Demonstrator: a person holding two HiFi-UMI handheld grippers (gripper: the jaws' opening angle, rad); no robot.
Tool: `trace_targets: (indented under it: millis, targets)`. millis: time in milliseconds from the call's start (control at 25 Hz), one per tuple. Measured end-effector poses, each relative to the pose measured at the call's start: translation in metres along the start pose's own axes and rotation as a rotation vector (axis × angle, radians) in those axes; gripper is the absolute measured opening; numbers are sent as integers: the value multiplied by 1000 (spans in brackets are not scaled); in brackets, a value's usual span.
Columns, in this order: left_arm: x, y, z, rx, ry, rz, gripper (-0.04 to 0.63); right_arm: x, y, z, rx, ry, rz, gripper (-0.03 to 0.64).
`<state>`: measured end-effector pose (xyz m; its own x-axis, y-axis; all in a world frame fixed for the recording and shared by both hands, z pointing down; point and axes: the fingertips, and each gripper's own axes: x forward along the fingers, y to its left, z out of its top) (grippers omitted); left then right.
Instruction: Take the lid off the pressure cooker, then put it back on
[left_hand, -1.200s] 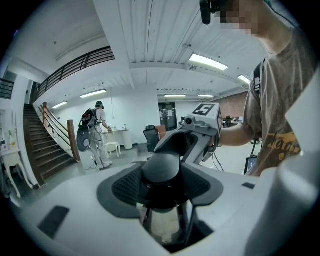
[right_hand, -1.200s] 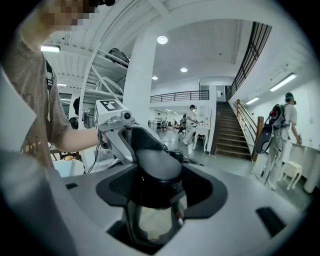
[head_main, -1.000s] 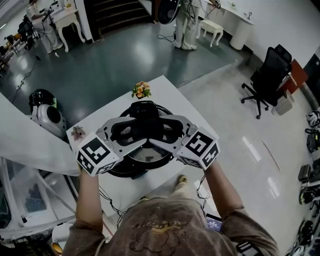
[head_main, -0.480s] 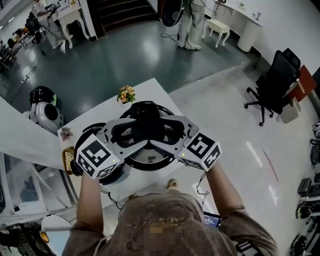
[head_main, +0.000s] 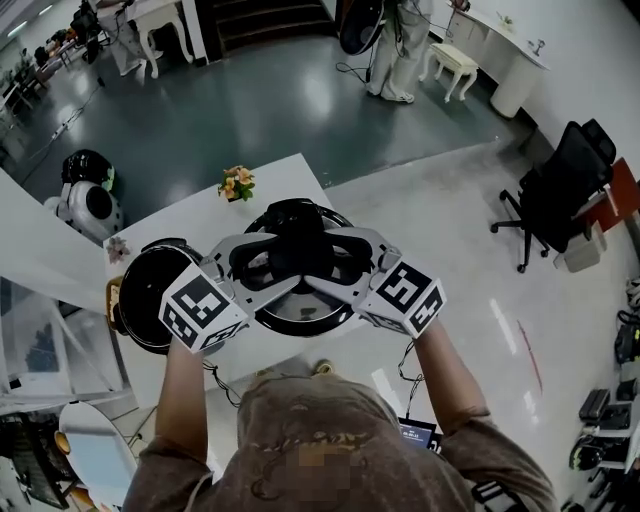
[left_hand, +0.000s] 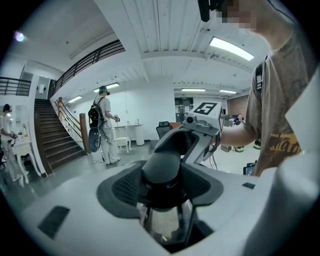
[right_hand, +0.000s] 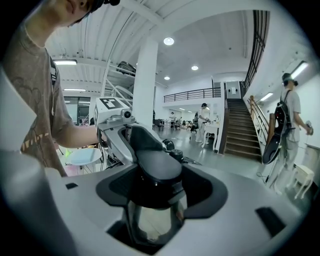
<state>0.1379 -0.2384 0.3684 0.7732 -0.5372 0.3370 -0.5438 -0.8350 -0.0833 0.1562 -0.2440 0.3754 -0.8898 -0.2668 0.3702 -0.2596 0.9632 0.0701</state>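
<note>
- My left gripper (head_main: 268, 265) and right gripper (head_main: 338, 262) fingers clamp the lid (head_main: 300, 318) handle (head_main: 297, 240) from opposite sides.
- Lid is in the air over the surface (head_main: 285, 180), beside the open pressure cooker (head_main: 140, 300).
- Removal looks done; next, centre it over the cooker and lower.

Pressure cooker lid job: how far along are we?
Done: the round steel lid with a black handle is off, held to the right of the open black cooker pot. In hand: left gripper and right gripper both clamp that handle. Left: set the lid back on the pot.
</note>
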Motion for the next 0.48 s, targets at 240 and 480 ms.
trace_targets:
  millis: [240, 480]
  targets:
    - [17, 2, -10, -1, 14, -13, 252, 0, -10, -16, -5, 16, -17, 278]
    - [34, 0, -30, -11, 34, -37, 252, 3, -15, -41, 4, 39, -31, 278]
